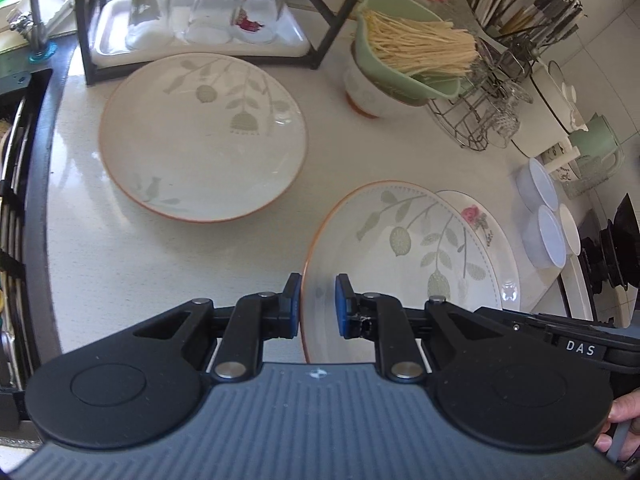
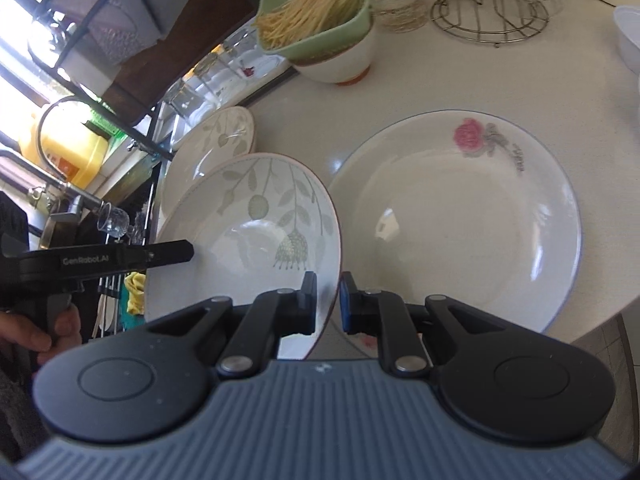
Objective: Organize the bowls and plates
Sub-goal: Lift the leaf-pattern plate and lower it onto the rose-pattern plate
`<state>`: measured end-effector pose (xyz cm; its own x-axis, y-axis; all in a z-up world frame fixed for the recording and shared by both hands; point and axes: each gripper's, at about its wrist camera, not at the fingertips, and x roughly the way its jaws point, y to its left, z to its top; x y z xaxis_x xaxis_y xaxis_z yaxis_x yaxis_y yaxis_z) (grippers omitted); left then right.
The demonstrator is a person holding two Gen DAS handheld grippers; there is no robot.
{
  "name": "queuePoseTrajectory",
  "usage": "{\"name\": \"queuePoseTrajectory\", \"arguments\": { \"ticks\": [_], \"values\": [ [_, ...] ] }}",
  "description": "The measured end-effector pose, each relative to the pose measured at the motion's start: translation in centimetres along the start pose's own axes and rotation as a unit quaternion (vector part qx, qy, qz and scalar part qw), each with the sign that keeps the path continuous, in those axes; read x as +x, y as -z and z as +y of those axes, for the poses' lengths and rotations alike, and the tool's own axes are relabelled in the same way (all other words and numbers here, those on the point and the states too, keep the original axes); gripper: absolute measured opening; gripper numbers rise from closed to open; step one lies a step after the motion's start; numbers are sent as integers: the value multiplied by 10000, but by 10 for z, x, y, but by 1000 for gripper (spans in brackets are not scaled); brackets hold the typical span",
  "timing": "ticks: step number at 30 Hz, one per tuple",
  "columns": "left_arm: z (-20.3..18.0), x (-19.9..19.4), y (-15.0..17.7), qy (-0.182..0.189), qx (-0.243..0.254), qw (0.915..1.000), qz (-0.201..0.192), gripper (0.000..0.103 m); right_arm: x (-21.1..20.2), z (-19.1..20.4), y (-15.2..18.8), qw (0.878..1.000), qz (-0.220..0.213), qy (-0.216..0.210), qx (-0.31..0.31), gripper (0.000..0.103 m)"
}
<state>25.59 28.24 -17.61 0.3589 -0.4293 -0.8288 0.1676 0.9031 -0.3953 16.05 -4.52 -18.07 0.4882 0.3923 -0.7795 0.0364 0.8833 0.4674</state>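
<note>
Both grippers, left gripper [image 1: 317, 305] and right gripper [image 2: 328, 305], are pinching opposite rims of 1 tilted leaf-patterned ceramic plate [image 2: 256, 232] above the rose-printed white plate [image 2: 460, 216]; uneven pull risks slipping, chipping both.

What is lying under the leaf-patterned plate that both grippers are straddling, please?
A rose plate on the counter lies partly under the lifted, tilted leaf plate, straddled at its rim by the left gripper and the right gripper. The overlapped edge is hidden.
</note>
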Motion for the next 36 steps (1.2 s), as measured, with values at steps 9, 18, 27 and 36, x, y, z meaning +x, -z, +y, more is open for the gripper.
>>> {"name": "queuePoseTrajectory", "arguments": {
  "ticks": [9,18,27,36],
  "values": [
    [-42,18,3,-182,47,9998,-24,20,-13,-40,-5,10000,-49,-38,56,15],
    [-79,39,14,-407,-191,9989,-103,20,-12,-79,-20,10000,-50,-33,-48,15],
    [-117,56,24,-647,-417,9964,-359,20,-4,-115,-36,9999,-90,1,-100,15],
    [-126,67,34,-877,-712,9920,-565,20,5,-126,-47,9991,-1,23,-423,15]
  ]
}}
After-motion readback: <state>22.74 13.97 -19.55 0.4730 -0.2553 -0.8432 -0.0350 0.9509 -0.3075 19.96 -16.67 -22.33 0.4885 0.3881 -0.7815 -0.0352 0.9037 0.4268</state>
